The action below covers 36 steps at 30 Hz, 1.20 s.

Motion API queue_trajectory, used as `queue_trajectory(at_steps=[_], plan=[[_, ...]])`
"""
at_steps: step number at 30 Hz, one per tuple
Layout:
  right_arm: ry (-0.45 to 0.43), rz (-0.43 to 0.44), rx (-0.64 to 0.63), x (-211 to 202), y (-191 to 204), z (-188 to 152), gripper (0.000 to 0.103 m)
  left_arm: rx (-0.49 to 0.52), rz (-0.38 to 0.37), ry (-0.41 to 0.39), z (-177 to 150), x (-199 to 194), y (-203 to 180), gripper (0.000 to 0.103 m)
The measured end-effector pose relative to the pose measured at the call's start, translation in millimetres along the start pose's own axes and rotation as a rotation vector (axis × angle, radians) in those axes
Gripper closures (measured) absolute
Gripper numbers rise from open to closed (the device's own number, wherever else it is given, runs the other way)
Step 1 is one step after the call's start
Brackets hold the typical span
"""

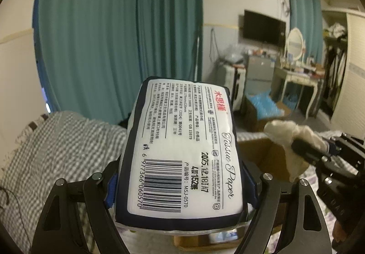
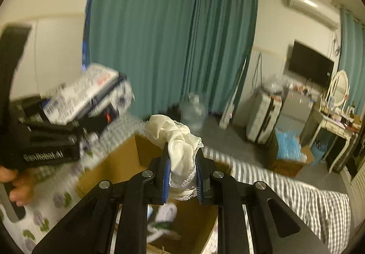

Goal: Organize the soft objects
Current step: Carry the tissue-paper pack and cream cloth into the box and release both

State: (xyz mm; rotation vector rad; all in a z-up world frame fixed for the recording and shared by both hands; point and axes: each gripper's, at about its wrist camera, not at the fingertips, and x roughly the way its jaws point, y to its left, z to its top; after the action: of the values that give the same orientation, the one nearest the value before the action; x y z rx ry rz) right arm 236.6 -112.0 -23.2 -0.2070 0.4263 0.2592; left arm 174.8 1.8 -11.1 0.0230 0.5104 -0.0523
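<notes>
My left gripper is shut on a tissue paper pack with a white label and barcode, held up in the air above the bed. It also shows blurred in the right wrist view. My right gripper is shut on a cream lace-edged cloth, held over an open cardboard box. The cloth shows in the left wrist view too, with the box below it. Some white and green items lie inside the box.
The box sits on a bed with a grey checked cover and a floral sheet. Teal curtains hang behind. A second box with blue filling, a dressing table and a large water bottle stand on the floor.
</notes>
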Motion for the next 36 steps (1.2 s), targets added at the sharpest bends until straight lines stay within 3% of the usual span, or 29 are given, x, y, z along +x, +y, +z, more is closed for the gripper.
queue_trajectory(at_steps=[3,12,20,25,29,36], plan=[[0.089,-0.004,0.003,26,-3,-16,0.086,0.019,0.013,0.045,-8,19,-6,0.021],[0.249,-0.017,0.010,65,-8,-56,0.086,0.087,-0.012,0.212,-33,63,-31,0.020],[0.314,-0.018,-0.012,78,-4,-68,0.082,0.135,0.015,0.219,-37,70,-44,0.018],[0.313,-0.025,-0.004,77,-6,-66,0.064,0.098,0.009,0.218,-34,69,-41,0.017],[0.282,-0.027,0.001,66,-9,-62,0.057,0.055,-0.012,0.215,-26,62,-36,0.017],[0.203,-0.034,0.018,37,-13,-42,0.051,0.026,-0.039,0.121,-8,31,-31,0.017]])
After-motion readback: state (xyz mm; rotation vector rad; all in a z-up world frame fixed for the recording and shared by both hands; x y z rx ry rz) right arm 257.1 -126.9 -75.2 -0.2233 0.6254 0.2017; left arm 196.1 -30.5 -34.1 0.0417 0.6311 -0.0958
